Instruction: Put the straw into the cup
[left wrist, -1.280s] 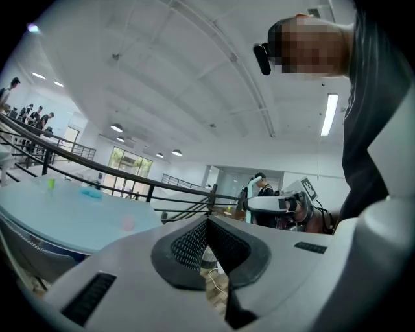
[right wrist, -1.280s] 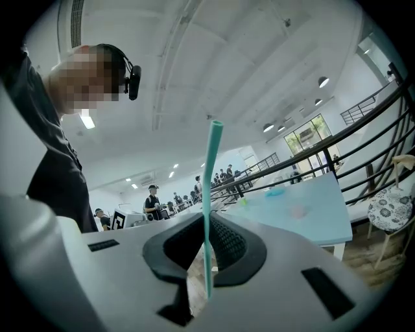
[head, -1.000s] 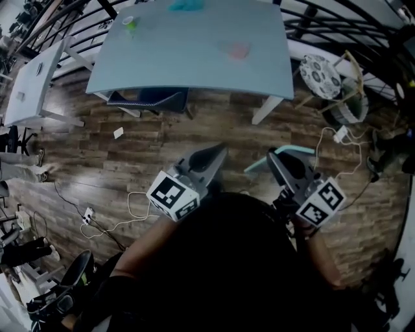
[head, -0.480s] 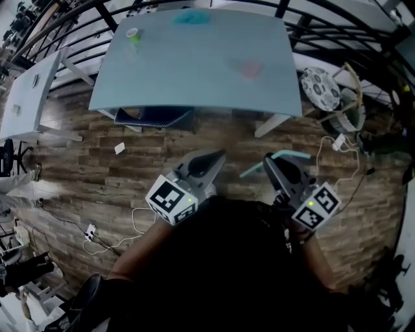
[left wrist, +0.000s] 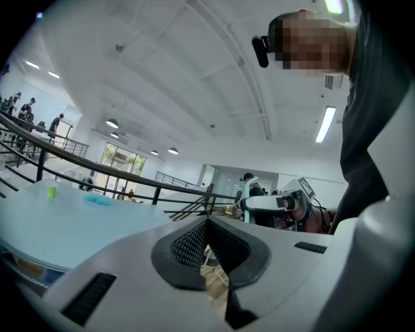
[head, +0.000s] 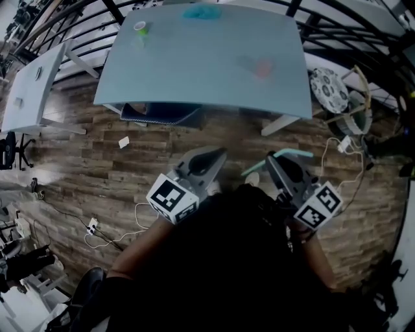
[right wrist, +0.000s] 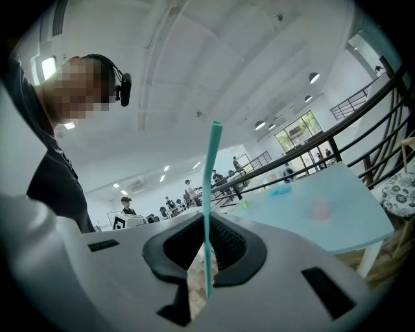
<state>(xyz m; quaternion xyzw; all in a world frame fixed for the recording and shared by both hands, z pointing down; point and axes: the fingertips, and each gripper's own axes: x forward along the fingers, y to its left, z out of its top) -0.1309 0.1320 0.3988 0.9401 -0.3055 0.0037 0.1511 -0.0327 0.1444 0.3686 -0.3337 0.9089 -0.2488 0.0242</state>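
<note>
A teal straw (right wrist: 210, 194) stands upright between the jaws of my right gripper (right wrist: 207, 241), which is shut on it. In the head view the straw (head: 295, 154) lies across the right gripper (head: 272, 159), held over the wooden floor short of the table. A small green cup (head: 139, 27) stands at the far left corner of the pale blue table (head: 207, 71); it is a green speck (right wrist: 245, 203) in the right gripper view and shows as the cup (left wrist: 52, 189) in the left gripper view. My left gripper (head: 217, 153) is shut and empty, its pads (left wrist: 194, 243) meeting.
A blue object (head: 202, 11) and a pink one (head: 262, 67) lie on the table. A dark chair (head: 159, 111) is tucked under its near edge. A patterned round stool (head: 327, 91) and cables (head: 343, 144) are to the right, a white table (head: 32, 84) to the left.
The table has drawn nearer and shifted right in the head view as the person moved towards it. Both grippers kept their pose, the straw still held.
</note>
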